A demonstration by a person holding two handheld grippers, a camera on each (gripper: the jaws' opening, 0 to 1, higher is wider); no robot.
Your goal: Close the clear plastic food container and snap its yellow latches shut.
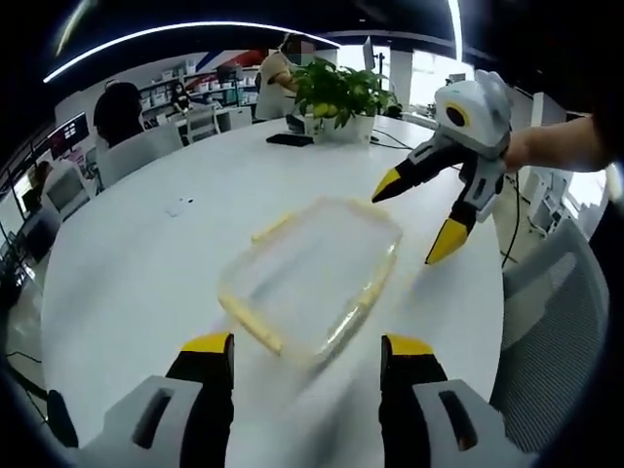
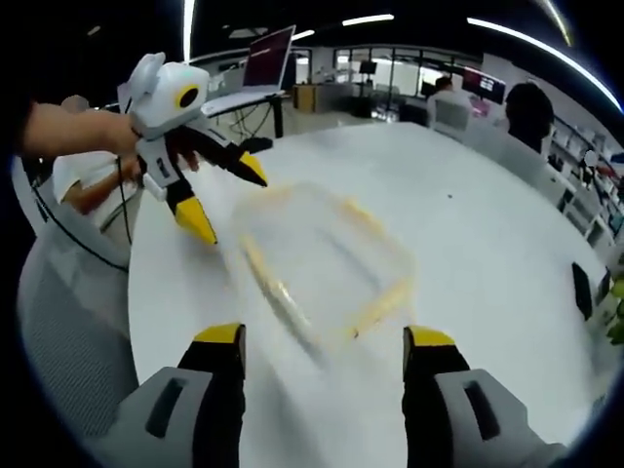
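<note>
both hand-held grippers, left (image 1: 304, 353) and right (image 2: 326, 346), hang wide open and empty over the counter (image 1: 146, 263). the container (image 1: 312, 275) lies just ahead, between them, lid seemingly on. each should press a yellow latch (image 1: 255, 324) squarely down.

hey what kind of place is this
Most likely an open-plan office or lab: a big round white table, a mesh office chair, a potted plant, an open laptop, and people seated at desks behind.
</note>
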